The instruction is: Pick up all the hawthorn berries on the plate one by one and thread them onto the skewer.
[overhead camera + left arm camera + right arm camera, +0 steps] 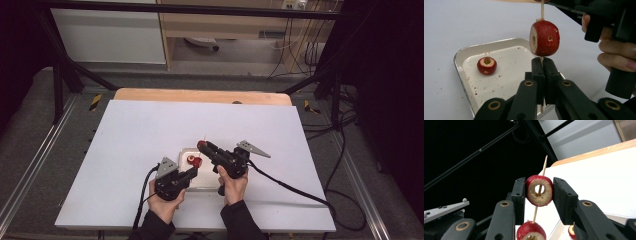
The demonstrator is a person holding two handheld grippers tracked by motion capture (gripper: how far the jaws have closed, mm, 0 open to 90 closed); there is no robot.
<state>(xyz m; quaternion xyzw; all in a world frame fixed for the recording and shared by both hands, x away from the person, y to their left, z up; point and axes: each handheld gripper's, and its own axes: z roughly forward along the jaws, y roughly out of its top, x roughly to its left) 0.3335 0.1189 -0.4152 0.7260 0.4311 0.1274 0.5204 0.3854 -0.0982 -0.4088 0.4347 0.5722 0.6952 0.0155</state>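
The left gripper (543, 65) has its jaws pressed together on a wooden skewer (542, 10) just below a threaded red fruit (545, 38). The right gripper (539, 192) pinches a hollowed fruit ring (539, 190) around the skewer (plain in its own view). Another fruit (486, 65) lies in the white tray (461, 53) on the tabletop (135, 130)

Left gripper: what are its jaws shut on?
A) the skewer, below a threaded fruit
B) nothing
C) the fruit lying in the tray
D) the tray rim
A: the left gripper pinches the wooden skewer just under a cored red fruit; another fruit lies loose in the tray.
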